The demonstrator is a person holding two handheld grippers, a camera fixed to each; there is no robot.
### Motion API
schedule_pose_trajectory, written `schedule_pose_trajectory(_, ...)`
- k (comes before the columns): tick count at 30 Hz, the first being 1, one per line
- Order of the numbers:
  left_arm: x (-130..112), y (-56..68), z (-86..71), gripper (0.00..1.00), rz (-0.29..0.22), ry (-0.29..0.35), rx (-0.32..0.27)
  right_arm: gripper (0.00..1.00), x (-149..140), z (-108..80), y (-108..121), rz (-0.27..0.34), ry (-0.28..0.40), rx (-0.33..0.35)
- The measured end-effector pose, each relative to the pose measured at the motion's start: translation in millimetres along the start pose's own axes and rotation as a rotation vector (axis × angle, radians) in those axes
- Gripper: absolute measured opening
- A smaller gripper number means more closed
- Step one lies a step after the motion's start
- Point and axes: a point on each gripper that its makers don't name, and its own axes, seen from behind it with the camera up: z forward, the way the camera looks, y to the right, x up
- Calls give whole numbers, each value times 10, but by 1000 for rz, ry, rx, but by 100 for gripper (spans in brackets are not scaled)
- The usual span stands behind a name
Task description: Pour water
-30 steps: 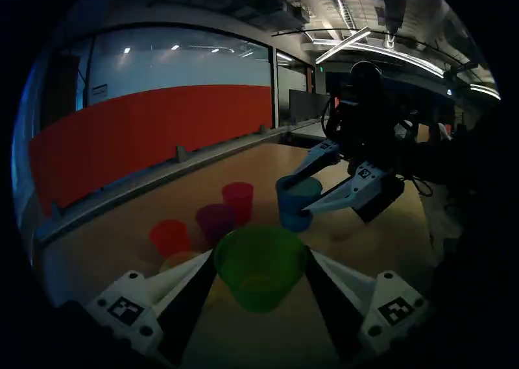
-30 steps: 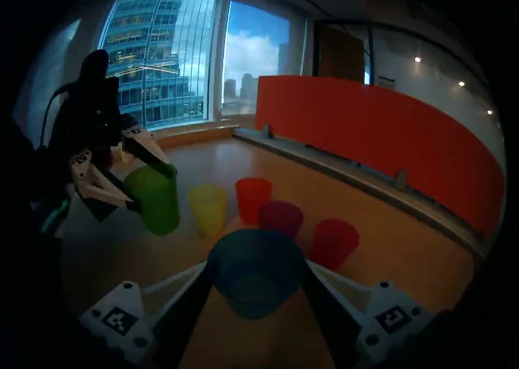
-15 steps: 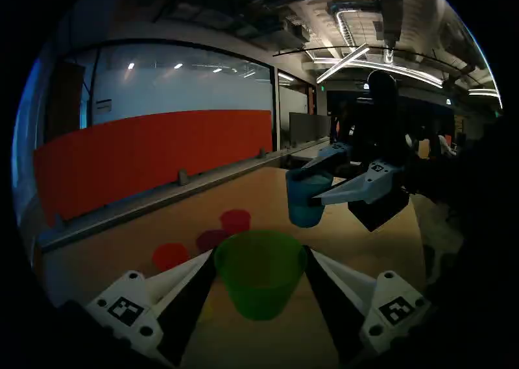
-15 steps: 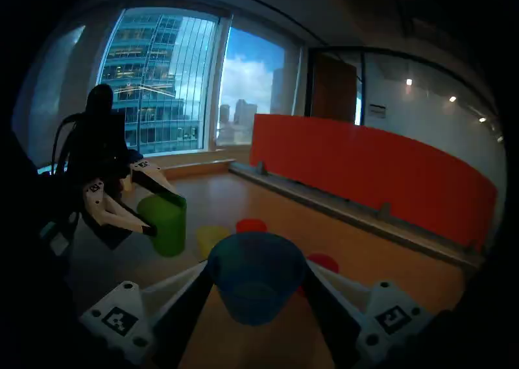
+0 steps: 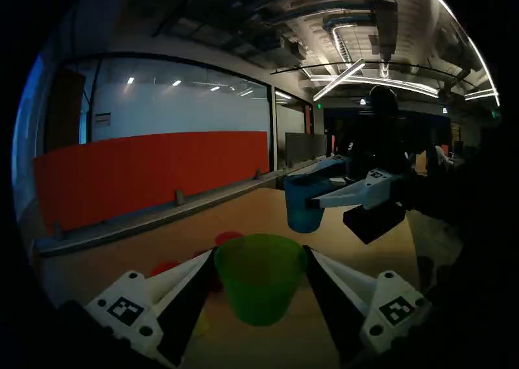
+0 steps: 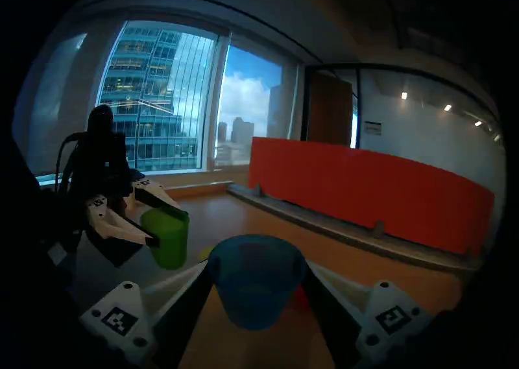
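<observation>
Two tapered translucent plastic cups: left gripper point(image 5: 259, 264) jaws clamp green cup point(image 5: 261, 288), right gripper point(image 6: 256, 268) blue cup point(image 6: 255, 294).

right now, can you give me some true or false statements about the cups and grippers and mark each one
1. The left gripper grips a green cup between its fingers. True.
2. The right gripper grips a yellow cup. False: it grips a blue cup.
3. Both gripped cups are roughly upright, neither tipped to pour. True.
4. The blue cup's rim rests against the green cup. False: the two cups are well apart, each in its own gripper.
5. The long partition past the table is green. False: it is red.
</observation>
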Motion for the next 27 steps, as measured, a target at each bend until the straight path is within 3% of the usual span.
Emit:
schedule_pose_trajectory(15, 117, 61, -3, 91, 31, 37, -5, 91, 136, -67, -19, -33, 11, 1)
schedule_pose_trajectory(27, 191, 97, -23, 91, 22, 60, -9, 91, 298, -70, -56, -73, 21, 6)
